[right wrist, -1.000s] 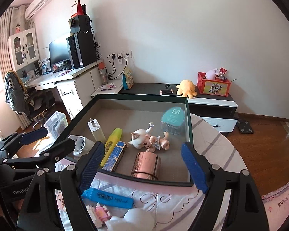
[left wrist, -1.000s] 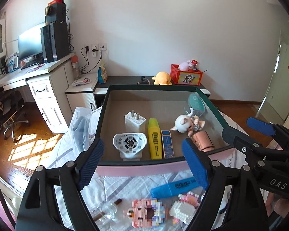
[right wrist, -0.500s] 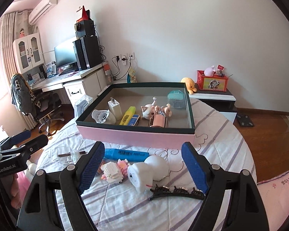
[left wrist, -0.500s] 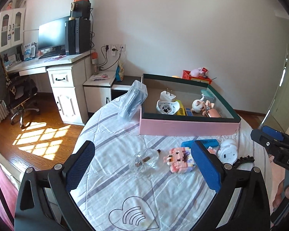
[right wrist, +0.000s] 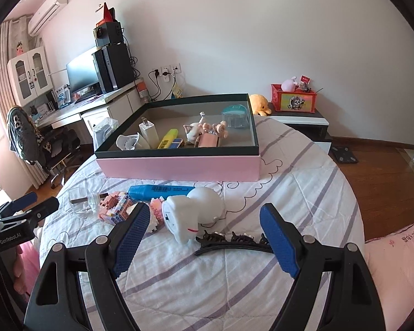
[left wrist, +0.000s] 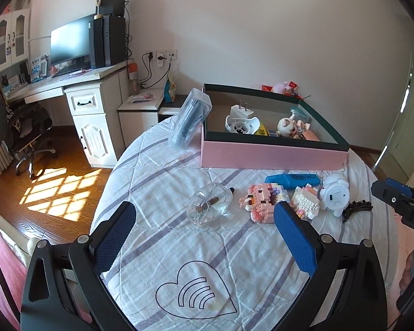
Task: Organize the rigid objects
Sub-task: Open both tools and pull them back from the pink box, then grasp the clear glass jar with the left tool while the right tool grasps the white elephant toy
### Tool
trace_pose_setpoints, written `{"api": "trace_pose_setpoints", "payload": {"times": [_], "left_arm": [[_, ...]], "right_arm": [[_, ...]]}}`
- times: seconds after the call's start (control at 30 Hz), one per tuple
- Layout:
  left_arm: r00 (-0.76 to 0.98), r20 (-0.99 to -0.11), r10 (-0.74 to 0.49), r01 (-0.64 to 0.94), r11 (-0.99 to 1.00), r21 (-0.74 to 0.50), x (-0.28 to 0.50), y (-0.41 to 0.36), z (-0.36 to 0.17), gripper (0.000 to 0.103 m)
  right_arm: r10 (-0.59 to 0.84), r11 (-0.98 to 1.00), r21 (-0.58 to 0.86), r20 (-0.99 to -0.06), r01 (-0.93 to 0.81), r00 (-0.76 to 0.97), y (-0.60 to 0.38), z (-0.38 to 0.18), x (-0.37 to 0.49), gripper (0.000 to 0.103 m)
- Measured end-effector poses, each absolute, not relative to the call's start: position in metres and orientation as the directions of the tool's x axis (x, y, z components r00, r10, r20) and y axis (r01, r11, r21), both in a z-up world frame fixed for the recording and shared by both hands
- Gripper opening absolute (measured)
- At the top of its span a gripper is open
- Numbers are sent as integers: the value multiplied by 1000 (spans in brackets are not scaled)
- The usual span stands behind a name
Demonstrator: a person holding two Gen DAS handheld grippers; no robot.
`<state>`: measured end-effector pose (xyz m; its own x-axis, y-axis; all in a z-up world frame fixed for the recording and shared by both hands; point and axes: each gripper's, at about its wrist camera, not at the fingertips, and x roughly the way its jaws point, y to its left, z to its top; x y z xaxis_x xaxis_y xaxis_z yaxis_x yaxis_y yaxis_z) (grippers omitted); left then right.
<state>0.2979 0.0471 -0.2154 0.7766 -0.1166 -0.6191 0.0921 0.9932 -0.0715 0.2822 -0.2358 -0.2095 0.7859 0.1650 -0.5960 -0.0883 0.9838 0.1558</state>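
Both tools have pulled back from over the box [right wrist: 179,164], which now sits at the far side of the table [right wrist: 303,182]. Pink-walled with a dark rim, it holds a white charger [right wrist: 149,132], a white fan-like gadget [left wrist: 241,124], a yellow highlighter [right wrist: 168,138], a teal case [right wrist: 236,115], a cat figurine [right wrist: 193,132] and a copper case [right wrist: 208,140]. On the cloth in front lie a white toy [right wrist: 190,215], a blue marker [right wrist: 162,190] with a barcode, a pink brick figure [left wrist: 262,198], a glass bottle [left wrist: 209,205] and a black clip [right wrist: 234,241]. The left tool [left wrist: 204,237], whose jaws have just been opening, and the right tool [right wrist: 204,234] both gape wide, empty. The left tool's body reads "GenRobot.AI".
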Motion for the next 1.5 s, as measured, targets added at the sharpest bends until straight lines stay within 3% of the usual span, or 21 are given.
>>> {"api": "trace_pose_setpoints", "payload": {"times": [0.33, 0.7, 0.87, 1.13, 1.23, 1.33, 1.4, 1.5], "left_arm": [[719, -676, -158, 159, 985, -61, 298, 13, -242, 101], [724, -690, -1, 33, 999, 33, 325, 41, -251, 101], [712, -702, 9, 16, 999, 30, 340, 57, -256, 101], [644, -764, -37, 104, 994, 40, 373, 51, -269, 101], [633, -774, -36, 137, 988, 66, 381, 42, -270, 100], [627, -777, -57, 181, 981, 75, 386, 33, -269, 89], [635, -769, -73, 214, 973, 84, 386, 25, -267, 58], [647, -760, -68, 249, 960, 126, 384, 11, -264, 37]], "right_arm": [[136, 988, 145, -634, -55, 761, -245, -233, 274, 83], [136, 988, 142, -679, -53, 721, -249, -251, 299, 83], [152, 988, 133, -684, -83, 713, -238, -250, 315, 83], [130, 991, 73, -649, -109, 750, -222, -228, 322, 84], [159, 986, 80, -692, -144, 704, -210, -237, 340, 84], [184, 983, 121, -721, -139, 669, -207, -253, 355, 84], [249, 968, 204, -722, -145, 646, -211, -259, 363, 84], [268, 963, 213, -730, -163, 629, -210, -265, 367, 80]]}}
